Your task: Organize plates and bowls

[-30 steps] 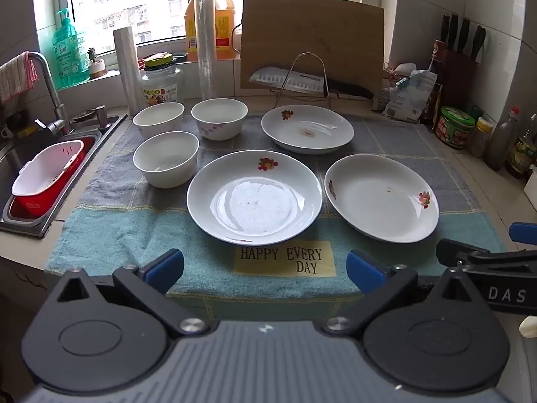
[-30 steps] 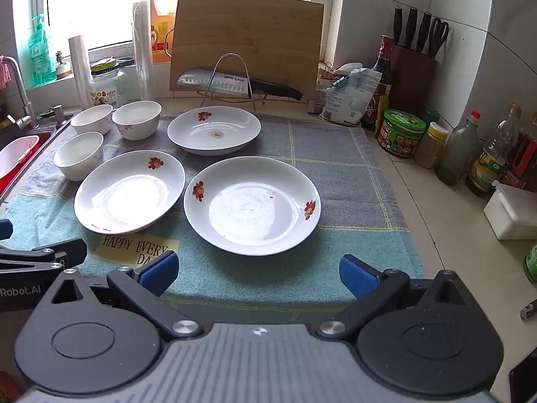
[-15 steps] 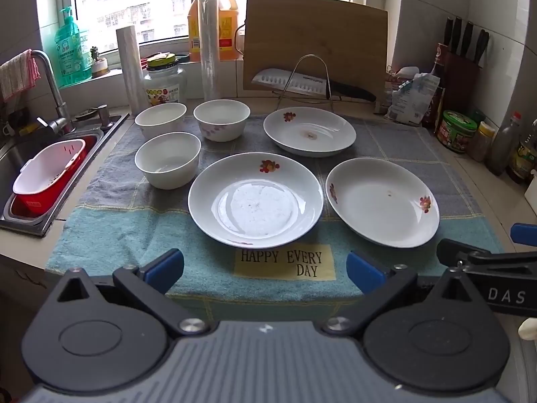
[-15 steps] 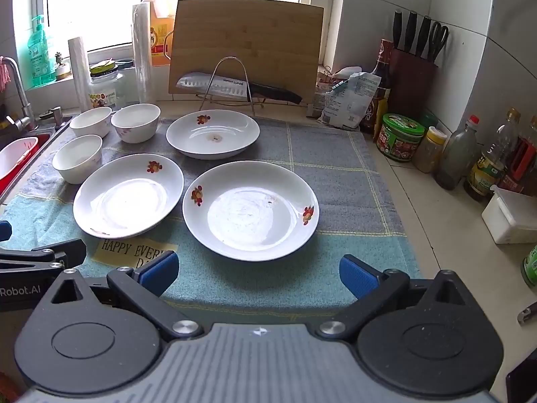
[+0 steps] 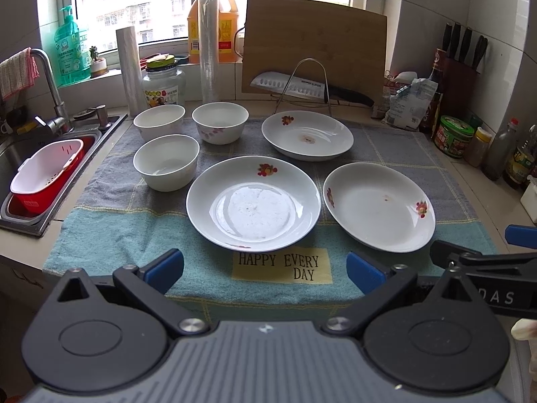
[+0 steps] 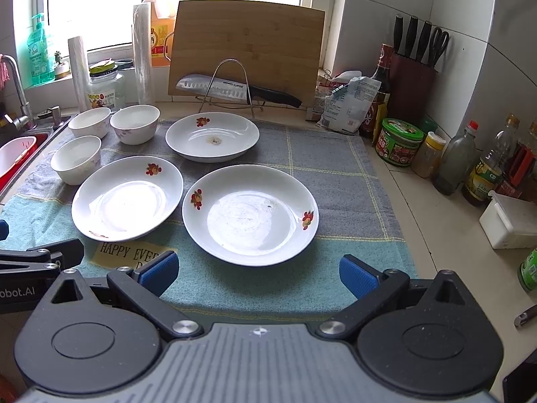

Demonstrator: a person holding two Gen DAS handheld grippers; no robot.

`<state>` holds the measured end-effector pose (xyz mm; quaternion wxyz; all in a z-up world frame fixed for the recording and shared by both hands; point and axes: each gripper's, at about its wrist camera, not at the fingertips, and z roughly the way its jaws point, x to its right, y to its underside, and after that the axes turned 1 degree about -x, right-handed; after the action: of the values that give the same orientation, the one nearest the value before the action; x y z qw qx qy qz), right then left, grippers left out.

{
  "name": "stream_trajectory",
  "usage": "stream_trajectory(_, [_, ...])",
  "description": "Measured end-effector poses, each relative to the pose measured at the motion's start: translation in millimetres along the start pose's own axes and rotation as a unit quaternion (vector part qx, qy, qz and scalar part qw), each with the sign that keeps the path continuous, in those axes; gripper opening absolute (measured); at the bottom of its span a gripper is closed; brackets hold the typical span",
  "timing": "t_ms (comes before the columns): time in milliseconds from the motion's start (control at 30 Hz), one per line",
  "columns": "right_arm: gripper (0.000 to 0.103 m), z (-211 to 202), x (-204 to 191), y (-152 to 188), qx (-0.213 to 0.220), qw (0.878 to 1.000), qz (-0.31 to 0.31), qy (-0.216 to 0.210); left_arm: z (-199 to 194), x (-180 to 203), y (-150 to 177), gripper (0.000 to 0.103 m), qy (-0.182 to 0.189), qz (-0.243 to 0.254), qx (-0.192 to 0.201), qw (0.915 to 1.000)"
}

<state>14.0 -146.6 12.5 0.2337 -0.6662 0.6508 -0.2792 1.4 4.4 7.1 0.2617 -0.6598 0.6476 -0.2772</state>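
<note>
Currently I hold both claws spread apart, gripping nothing: left gripper [image 5: 265,267], right gripper [image 6: 256,268]. Three plates [image 5: 253,201] and three bowls [image 5: 166,161] sit on the towel [image 5: 117,221]. Only my left view shows the sink [image 5: 20,154]; only my right shows the white container [image 6: 510,221].

On your desk [image 5: 496,198], a towel [image 5: 134,228] carries three bowls [image 5: 166,161] at left and three plates [image 5: 253,201] to their right, none stacked. The sink [image 5: 20,154] lies left; a cutting board [image 5: 313,43] stands behind.
</note>
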Motion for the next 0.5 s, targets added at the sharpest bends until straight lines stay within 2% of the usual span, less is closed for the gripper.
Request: stream_trajectory(500, [0.103, 2.7, 0.3, -2.7, 0.002, 1.000, 0.001, -0.009, 2.1, -1.3, -3.7, 0.102, 0.001, -0.001, 0.000, 1.0000])
